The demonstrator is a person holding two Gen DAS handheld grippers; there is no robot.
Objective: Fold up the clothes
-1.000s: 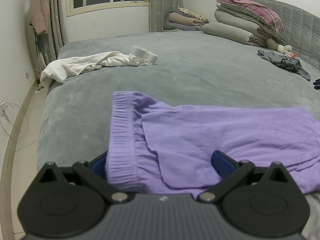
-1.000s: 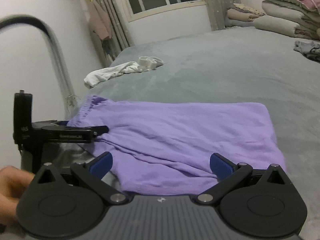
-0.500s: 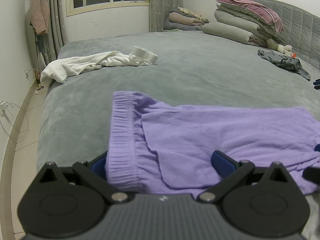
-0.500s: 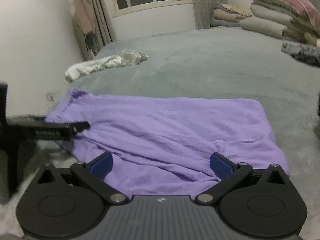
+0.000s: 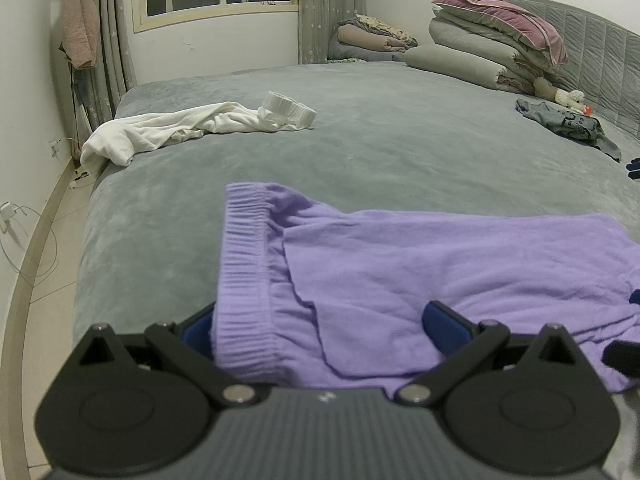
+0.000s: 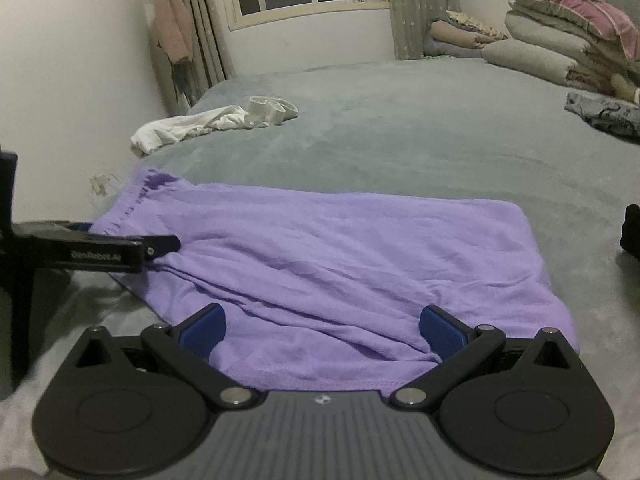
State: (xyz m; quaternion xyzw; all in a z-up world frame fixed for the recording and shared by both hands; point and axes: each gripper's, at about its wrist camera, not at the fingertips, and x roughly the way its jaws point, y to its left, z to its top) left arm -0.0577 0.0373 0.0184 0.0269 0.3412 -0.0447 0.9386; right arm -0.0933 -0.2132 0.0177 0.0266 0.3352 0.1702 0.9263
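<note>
A purple garment point(image 5: 420, 264) with a ribbed waistband point(image 5: 244, 280) lies flat on the grey bed point(image 5: 380, 152). My left gripper point(image 5: 320, 320) is open, its fingers straddling the waistband's near corner; the fabric hides part of the left pad. In the right wrist view the same purple garment point(image 6: 340, 248) stretches from the waistband at the left to its hem at the right. My right gripper point(image 6: 322, 326) is open over the near edge by the hem, and fabric lies between its pads. The left gripper point(image 6: 120, 252) shows side-on at the waistband.
A crumpled white garment point(image 5: 180, 128) lies at the bed's far left. A grey printed garment point(image 5: 568, 124) and stacked quilts point(image 5: 492, 40) sit at the far right by the headboard. The bed's edge drops to the floor with a cable point(image 5: 24, 240) on the left.
The right gripper has shifted right and in over the garment's near edge, and the hand at the lower left is out of view. The left gripper and garment have stayed put.
</note>
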